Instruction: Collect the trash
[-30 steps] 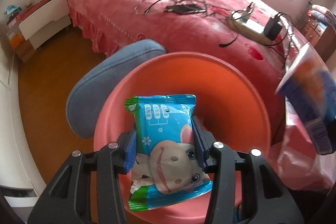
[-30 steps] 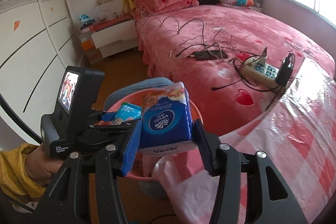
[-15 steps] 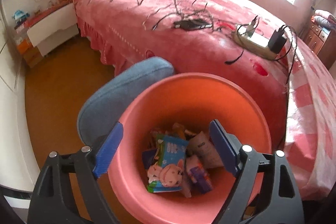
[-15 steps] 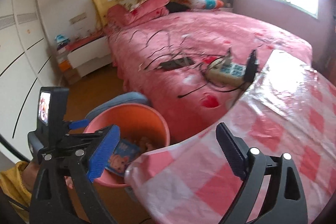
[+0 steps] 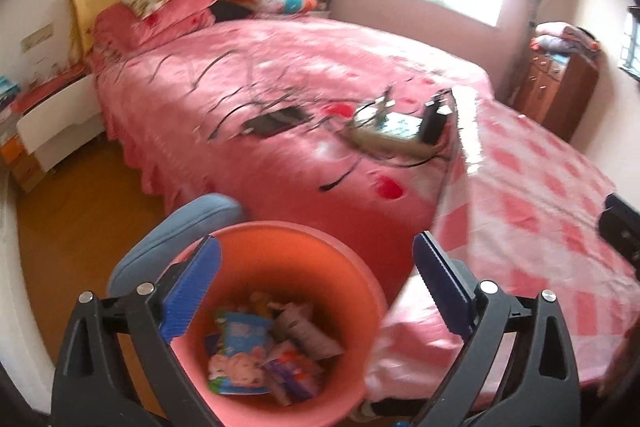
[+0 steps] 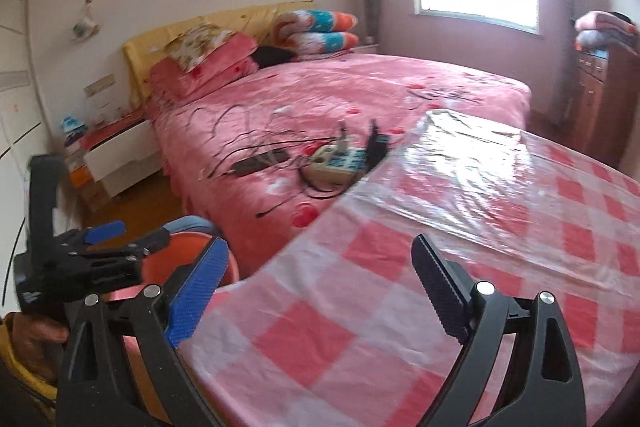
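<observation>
An orange bucket (image 5: pixel 320 247) stands on the floor beside the table, with several wrappers inside; a blue cartoon snack packet (image 5: pixel 240 355) lies on top. My left gripper (image 5: pixel 316 287) hangs above the bucket, its jaws still opening, nothing between them. In the right wrist view the bucket's rim (image 6: pixel 234 269) peeks out at the table's left edge, with the left gripper (image 6: pixel 116 239) over it. My right gripper (image 6: pixel 316 291) is open and empty above the pink checked tablecloth (image 6: pixel 460 267).
A grey-blue chair back (image 5: pixel 172 239) stands just behind the bucket. A pink bed (image 5: pixel 280 99) carries cables, a black device (image 5: pixel 276 121) and a power strip (image 5: pixel 396 131). A wooden dresser (image 5: pixel 556 95) stands at far right, a white nightstand (image 5: pixel 56 123) at left.
The left gripper let go of the cartoon packet, which now lies in the bucket, then rose. The right gripper released the blue tissue pack and swung right over the table.
</observation>
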The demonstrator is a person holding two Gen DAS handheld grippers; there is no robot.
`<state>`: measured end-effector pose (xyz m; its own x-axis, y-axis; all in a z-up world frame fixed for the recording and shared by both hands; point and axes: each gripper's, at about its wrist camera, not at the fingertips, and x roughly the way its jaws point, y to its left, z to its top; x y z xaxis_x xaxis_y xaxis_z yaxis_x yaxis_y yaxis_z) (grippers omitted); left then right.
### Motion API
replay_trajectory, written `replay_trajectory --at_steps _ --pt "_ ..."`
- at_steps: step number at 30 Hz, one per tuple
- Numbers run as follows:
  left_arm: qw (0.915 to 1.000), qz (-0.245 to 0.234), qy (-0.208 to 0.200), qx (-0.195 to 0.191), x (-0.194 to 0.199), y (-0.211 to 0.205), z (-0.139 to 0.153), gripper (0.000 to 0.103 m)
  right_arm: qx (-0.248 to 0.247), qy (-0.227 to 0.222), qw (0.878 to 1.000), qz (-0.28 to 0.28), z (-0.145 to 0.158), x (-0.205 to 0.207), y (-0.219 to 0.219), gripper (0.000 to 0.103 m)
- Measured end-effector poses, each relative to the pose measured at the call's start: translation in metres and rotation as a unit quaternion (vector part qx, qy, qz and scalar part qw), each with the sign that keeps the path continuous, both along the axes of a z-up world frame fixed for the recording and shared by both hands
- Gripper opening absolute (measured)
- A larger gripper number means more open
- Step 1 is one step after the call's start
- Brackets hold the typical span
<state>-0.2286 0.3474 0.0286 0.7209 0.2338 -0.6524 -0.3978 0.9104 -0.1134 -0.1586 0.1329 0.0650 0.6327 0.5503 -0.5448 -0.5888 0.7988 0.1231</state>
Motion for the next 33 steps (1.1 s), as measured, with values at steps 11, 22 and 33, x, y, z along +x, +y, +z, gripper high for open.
replay_trajectory --at_steps 11,22,33 --pt "0.9953 -0.091 -0.032 -0.006 0.027 -0.073 0.022 0.099 -0.004 -0.033 0.996 -0.078 0.002 0.000 -0.063 0.094" --pt "0.9873 -0.143 -0.068 -0.004 0.050 -0.133 0.038 0.099 0.005 -0.040 0.987 -0.155 0.005 0.002 -0.128 0.094" --pt "0.9775 -0.194 -0.081 0.018 0.069 -0.191 0.048 0.099 0.012 -0.045 0.972 -0.230 0.003 0.002 -0.194 0.094"
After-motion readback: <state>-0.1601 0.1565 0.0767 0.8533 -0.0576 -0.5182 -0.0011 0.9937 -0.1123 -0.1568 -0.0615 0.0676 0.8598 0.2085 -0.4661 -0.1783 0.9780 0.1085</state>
